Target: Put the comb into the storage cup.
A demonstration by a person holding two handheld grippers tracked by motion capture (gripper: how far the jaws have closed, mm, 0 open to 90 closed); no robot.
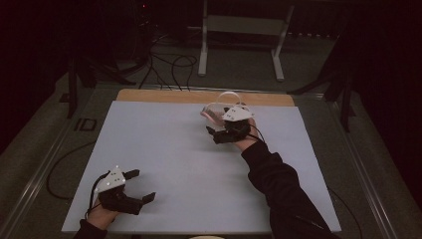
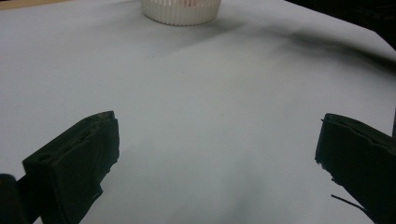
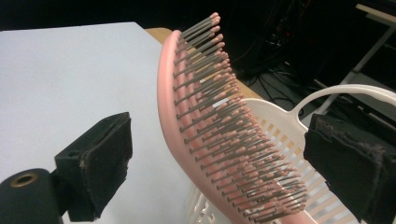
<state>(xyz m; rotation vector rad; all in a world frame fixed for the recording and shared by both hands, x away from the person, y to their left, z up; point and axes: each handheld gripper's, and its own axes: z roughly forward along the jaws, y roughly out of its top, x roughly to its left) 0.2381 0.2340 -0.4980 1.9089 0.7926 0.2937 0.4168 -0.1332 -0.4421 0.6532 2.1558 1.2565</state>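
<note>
A pink hairbrush (image 3: 205, 121) with grey bristles leans out of a white slotted basket (image 3: 280, 133) that has an arched handle. My right gripper (image 3: 219, 158) is open, one jaw on each side of the brush, neither pad touching it. In the high view the right gripper (image 1: 216, 122) is at the far middle of the white board, by the basket (image 1: 225, 98) and brush (image 1: 209, 114). My left gripper (image 1: 144, 185) rests open near the front left corner with nothing between its fingers. The left gripper view shows its open gripper (image 2: 217, 144) over bare board, with the basket (image 2: 181, 11) far ahead.
The white board (image 1: 174, 149) lies on a wooden table whose edge (image 1: 164, 95) shows at the back. Beyond it the floor holds cables (image 1: 169, 64) and a white frame's legs (image 1: 203, 45). A dark sleeve (image 1: 278, 184) crosses the board's right front.
</note>
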